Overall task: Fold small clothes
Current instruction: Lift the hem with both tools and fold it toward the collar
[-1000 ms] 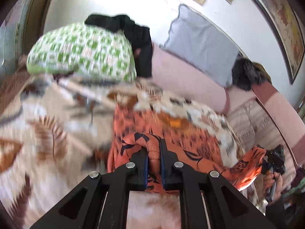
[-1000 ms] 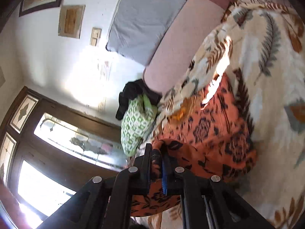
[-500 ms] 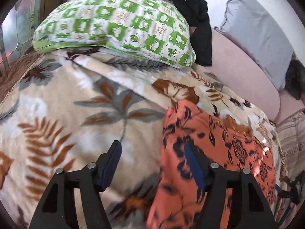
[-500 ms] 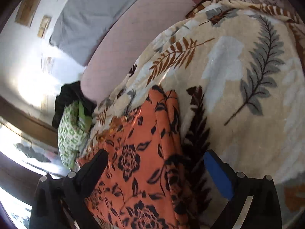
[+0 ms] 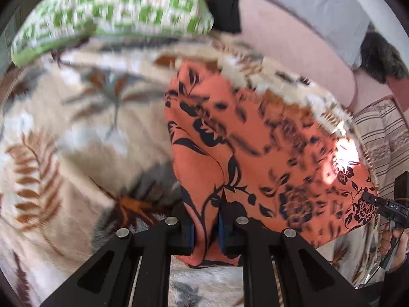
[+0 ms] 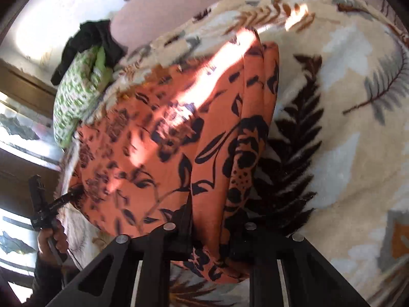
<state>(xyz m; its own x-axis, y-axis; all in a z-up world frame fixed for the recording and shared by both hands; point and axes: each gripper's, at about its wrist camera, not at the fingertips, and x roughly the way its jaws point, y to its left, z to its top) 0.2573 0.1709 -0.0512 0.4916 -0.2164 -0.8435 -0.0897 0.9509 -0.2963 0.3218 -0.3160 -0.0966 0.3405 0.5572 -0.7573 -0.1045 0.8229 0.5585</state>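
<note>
An orange cloth with black flowers [image 5: 255, 140] lies folded on a cream leaf-print blanket [image 5: 76, 140]. My left gripper [image 5: 205, 227] has its jaws closing, and the blue pads pinch the cloth's near left corner. In the right wrist view the same orange cloth [image 6: 166, 140] is folded over along its right side. My right gripper [image 6: 208, 230] also has its jaws closing, and they press on the near right corner of the folded layers. Each gripper shows small at the edge of the other's view, held in a hand [image 5: 388, 232].
A green-and-white pillow [image 5: 115, 7] with a black garment [image 5: 225, 2] behind it lies at the far end of the blanket. A pink sofa back [image 5: 294, 51] carries a grey pillow [image 5: 319, 7]. A striped cushion [image 5: 383, 133] lies at right.
Both grippers let go of the cloth, opened wide over it, then dropped and closed on its near corners. The cloth now lies flat on the blanket.
</note>
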